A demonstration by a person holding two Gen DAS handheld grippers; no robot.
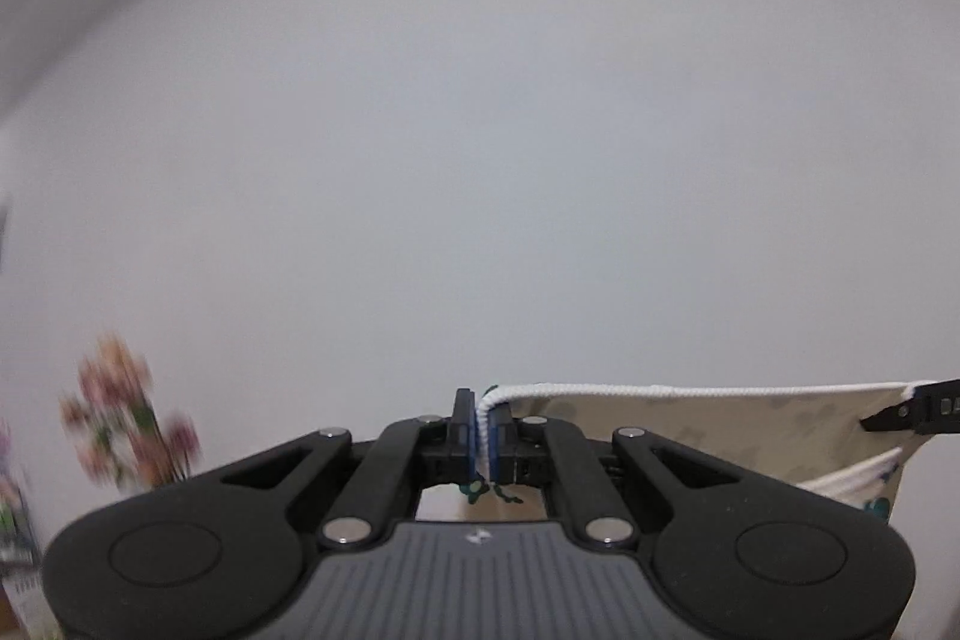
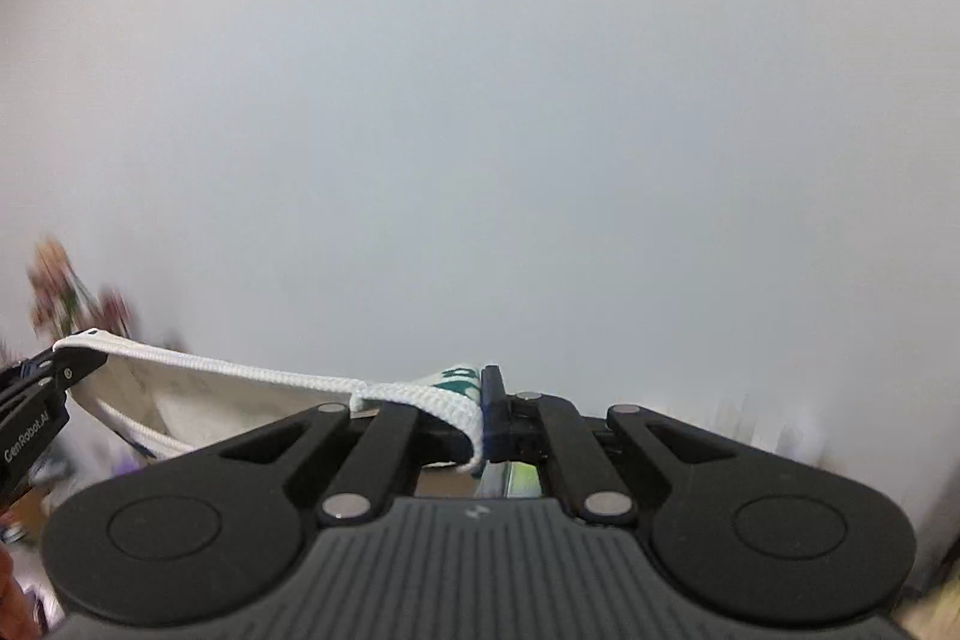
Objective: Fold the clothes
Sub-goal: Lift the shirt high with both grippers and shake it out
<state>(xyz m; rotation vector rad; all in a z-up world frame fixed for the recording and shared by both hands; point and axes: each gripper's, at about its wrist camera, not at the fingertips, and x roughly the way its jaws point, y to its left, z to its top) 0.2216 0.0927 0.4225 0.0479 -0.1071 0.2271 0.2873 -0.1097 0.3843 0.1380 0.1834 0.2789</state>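
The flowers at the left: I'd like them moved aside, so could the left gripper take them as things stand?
Probably not: the left gripper is shut on the garment, stretched across to the right gripper, and the blurred flowers stand well beyond.

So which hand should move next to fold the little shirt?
Probably the right gripper. Both are shut on the garment's white ribbed edge, stretched between them. The left gripper pinches just a thin bit; the right has a thicker bunch, so it seems safer to swing across.
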